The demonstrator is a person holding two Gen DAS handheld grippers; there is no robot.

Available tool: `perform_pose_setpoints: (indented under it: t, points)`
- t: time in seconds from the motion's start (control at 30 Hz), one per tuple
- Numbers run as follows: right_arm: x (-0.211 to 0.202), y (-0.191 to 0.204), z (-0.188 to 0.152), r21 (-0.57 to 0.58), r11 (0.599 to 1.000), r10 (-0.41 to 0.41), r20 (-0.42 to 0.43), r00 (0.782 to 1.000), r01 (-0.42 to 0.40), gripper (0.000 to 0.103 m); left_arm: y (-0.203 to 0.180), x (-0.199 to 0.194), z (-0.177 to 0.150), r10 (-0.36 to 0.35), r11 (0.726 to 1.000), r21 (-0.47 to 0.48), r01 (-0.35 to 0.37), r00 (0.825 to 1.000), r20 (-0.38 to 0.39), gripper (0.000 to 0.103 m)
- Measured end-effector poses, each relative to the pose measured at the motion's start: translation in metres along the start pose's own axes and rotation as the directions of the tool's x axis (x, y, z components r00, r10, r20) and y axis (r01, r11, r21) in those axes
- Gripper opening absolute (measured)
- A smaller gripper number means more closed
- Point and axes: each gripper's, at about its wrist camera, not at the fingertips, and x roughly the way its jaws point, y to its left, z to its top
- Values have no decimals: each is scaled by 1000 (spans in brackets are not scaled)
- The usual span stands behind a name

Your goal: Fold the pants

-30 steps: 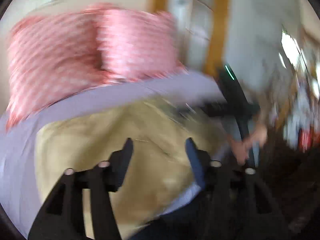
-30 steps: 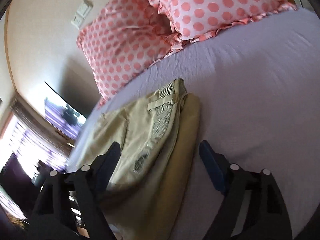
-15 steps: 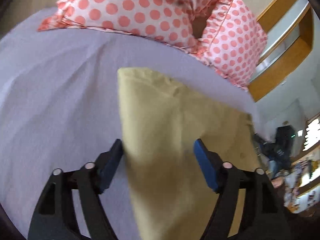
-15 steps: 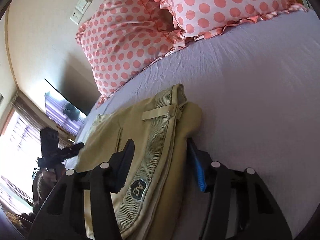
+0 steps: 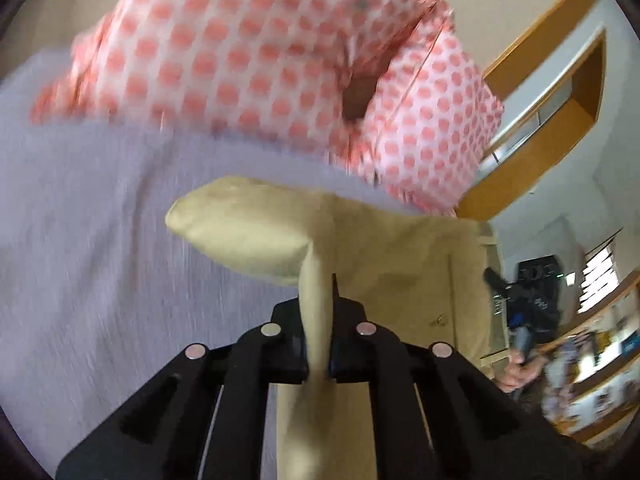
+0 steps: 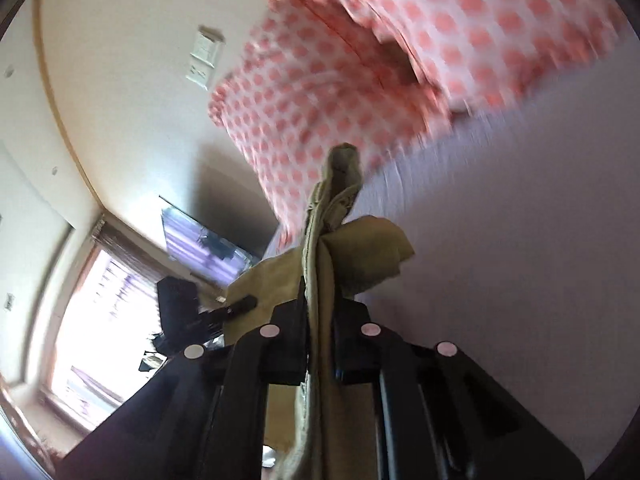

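The khaki pants [image 5: 400, 256] lie partly on the lavender bed sheet [image 5: 88, 240]. My left gripper [image 5: 318, 344] is shut on a pinched fold of the pants, and a corner of cloth [image 5: 240, 228] sticks up ahead of the jaws. My right gripper [image 6: 320, 344] is shut on the waistband end of the pants [image 6: 332, 216], which bunches up and stands between the jaws. The other gripper shows at the right edge of the left wrist view [image 5: 520, 320], held in a hand. Both views are blurred by motion.
Two pink polka-dot pillows [image 5: 280, 60] lean at the head of the bed, also in the right wrist view [image 6: 440, 40]. A wooden shelf [image 5: 552, 120] stands to the right. A wall TV [image 6: 204, 244], a window [image 6: 100, 320] and a wall switch [image 6: 204, 60] are to the left.
Both grippers were open over the flat pants; now both have shut on the cloth and lifted it off the sheet. The views have tilted up toward the pillows.
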Motion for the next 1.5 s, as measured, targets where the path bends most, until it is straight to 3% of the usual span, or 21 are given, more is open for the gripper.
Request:
perform_pose_setpoints:
  t: [0.1, 0.17, 0.23, 0.27, 0.3, 0.33, 0.43, 0.47, 0.57, 0.63, 0.67, 0.73, 0.8, 0.87, 0.93, 0.97, 1.03, 1.17, 1.3, 1.43, 1.5]
  points:
    - [16, -5, 39, -17, 998, -52, 58, 997, 53, 9, -15, 28, 41, 137, 985, 94, -142, 989, 57, 8]
    - [35, -26, 51, 19, 989, -146, 52, 988, 145, 9, -11, 58, 53, 207, 974, 93, -208, 978, 27, 9]
    - [58, -49, 53, 41, 953, -300, -4, 954, 300, 10, 3, 101, 57, 330, 942, 89, -324, 943, -54, 14]
    - [73, -64, 49, 48, 911, -406, -61, 912, 409, 13, 9, 112, 55, 374, 926, 94, -367, 924, -78, 17]
    - [76, -70, 46, 49, 897, -435, -76, 897, 440, 17, 12, 115, 52, 382, 922, 95, -375, 922, -68, 19]
    - [73, -70, 45, 49, 899, -433, -69, 899, 436, 19, 11, 108, 51, 372, 926, 89, -367, 927, -50, 19]
    - [45, -45, 44, -24, 864, -502, 11, 865, 503, 45, 8, 68, 45, 343, 937, 64, -344, 939, 23, 19]
    - [37, -36, 43, -45, 871, -488, 46, 872, 490, 62, 4, 54, 42, 317, 946, 53, -320, 947, 52, 19]
    - [25, -10, 31, -103, 917, -381, 59, 923, 386, 67, -12, 22, 21, 145, 988, 41, -149, 986, 87, 35]
    - [37, -7, 19, -112, 935, -341, -19, 940, 337, 75, -23, 29, 6, 77, 996, 43, -78, 997, 33, 55]
    - [48, -12, 14, -94, 936, -347, -72, 935, 340, 83, -26, 39, -2, 68, 997, 35, -68, 998, -11, 55]
    - [67, -26, 9, -56, 919, -395, -143, 908, 391, 84, -24, 73, -13, 111, 994, 7, -111, 985, -132, 55]
    - [64, -28, 8, -15, 914, -404, -134, 905, 405, 85, -23, 81, -16, 164, 986, 22, -163, 980, -113, 55]
    - [56, -12, 3, -17, 882, -469, -120, 875, 471, 85, -30, 73, -20, 236, 972, 33, -234, 965, -110, 58]
    - [43, 14, -13, -100, 865, -498, -57, 865, 492, 92, -42, 52, -34, 268, 963, 47, -266, 961, -73, 79]
    - [39, 29, -24, -148, 849, -516, -23, 856, 508, 102, -47, 39, -44, 289, 956, 62, -286, 956, -50, 85]
    - [29, 58, -60, -245, 777, -586, 53, 809, 579, 102, -60, 16, -75, 367, 926, 96, -365, 930, 1, 98]
    - [40, 77, -120, -384, 654, -672, 100, 734, 652, 102, -72, -4, -124, 443, 889, 113, -444, 896, 37, 99]
    - [52, 68, -139, -398, 605, -719, 99, 688, 690, 102, -76, 3, -145, 483, 866, 122, -484, 875, 37, 99]
    - [59, 60, -145, -373, 588, -754, 67, 653, 718, 102, -76, 16, -153, 561, 813, 171, -557, 827, 28, 101]
    - [60, 61, -149, -375, 560, -772, 87, 630, 739, 102, -78, 17, -157, 575, 798, 189, -572, 817, 41, 101]
